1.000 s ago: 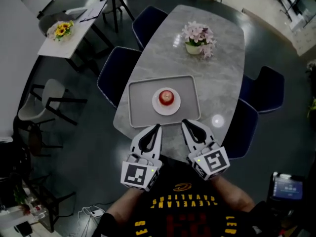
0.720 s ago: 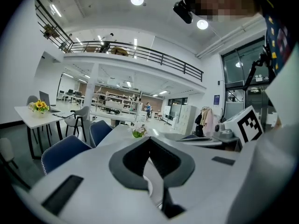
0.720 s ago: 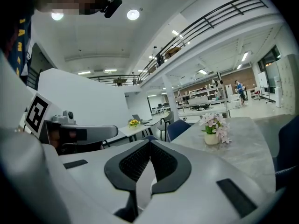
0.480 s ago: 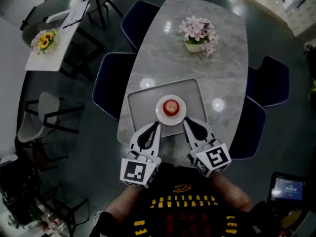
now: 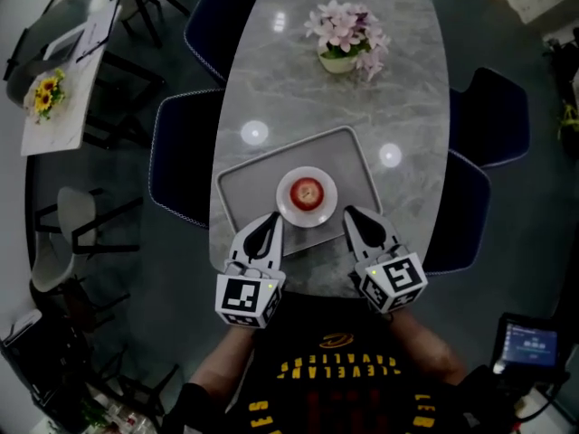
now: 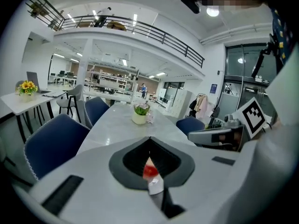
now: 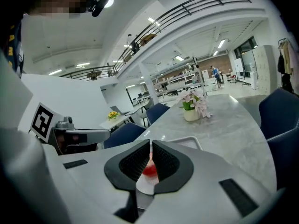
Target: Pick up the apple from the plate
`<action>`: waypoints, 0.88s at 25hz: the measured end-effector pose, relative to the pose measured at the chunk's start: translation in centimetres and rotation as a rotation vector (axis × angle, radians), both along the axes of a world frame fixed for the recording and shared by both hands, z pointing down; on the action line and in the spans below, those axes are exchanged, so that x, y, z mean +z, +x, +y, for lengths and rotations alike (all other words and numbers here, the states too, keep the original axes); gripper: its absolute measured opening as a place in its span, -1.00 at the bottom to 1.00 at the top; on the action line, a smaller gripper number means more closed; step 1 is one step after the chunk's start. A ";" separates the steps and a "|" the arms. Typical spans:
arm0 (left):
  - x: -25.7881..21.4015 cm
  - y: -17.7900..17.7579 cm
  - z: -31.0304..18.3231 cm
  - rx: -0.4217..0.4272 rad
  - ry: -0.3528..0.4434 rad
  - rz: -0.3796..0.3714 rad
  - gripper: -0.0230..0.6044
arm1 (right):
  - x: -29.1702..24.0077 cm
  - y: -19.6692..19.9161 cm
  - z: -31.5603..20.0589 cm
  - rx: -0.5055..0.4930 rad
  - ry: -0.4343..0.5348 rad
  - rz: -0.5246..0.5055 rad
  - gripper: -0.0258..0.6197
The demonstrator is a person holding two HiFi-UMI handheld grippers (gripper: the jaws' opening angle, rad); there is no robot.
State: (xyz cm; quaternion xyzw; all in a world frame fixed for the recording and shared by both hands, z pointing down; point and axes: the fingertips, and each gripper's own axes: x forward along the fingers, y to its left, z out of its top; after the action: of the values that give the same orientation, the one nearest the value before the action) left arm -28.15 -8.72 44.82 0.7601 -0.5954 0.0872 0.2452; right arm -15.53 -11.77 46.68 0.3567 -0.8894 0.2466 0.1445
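Head view showed the apple (image 5: 307, 189) sitting on its plate (image 5: 286, 203) in the tray (image 5: 241, 186); your left gripper (image 5: 270, 218) and right gripper (image 5: 349, 212) were clenched, empty, near the tray's front edge.

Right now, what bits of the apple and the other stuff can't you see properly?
- Left gripper view: the apple shows only as a red sliver. The left gripper's shut jaws hide the rest.
- Right gripper view: the same, behind the right gripper's jaws.
- Head view: both grippers cover part of the tray's near edge.
- Head view: the apple's stalk is too small to tell.
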 end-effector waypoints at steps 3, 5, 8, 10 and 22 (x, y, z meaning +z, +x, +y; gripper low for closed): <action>2.6 -0.2 -0.2 0.026 -0.066 0.034 -0.92 | 1.9 0.3 0.1 0.012 -0.056 0.021 -0.90; 4.2 -0.2 -0.5 0.047 -0.110 0.036 -0.92 | 3.2 0.4 0.1 0.016 -0.095 0.031 -0.89; 6.8 -0.4 -0.8 0.065 -0.179 0.027 -0.76 | 5.3 0.3 -0.1 0.025 -0.142 0.054 -0.83; 8.2 -0.5 -1.0 0.069 -0.222 0.044 -0.66 | 6.6 0.4 -0.3 0.032 -0.162 0.082 -0.63; 16.3 -1.4 -1.1 0.054 -0.523 0.152 -0.66 | 14.4 1.1 -0.9 0.051 -0.389 0.185 -0.63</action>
State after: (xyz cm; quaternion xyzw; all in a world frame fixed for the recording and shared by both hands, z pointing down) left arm -29.58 -9.85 61.09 0.6910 -0.5119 0.1873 0.4748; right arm -14.39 -12.63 61.04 0.3655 -0.7988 0.3834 0.2854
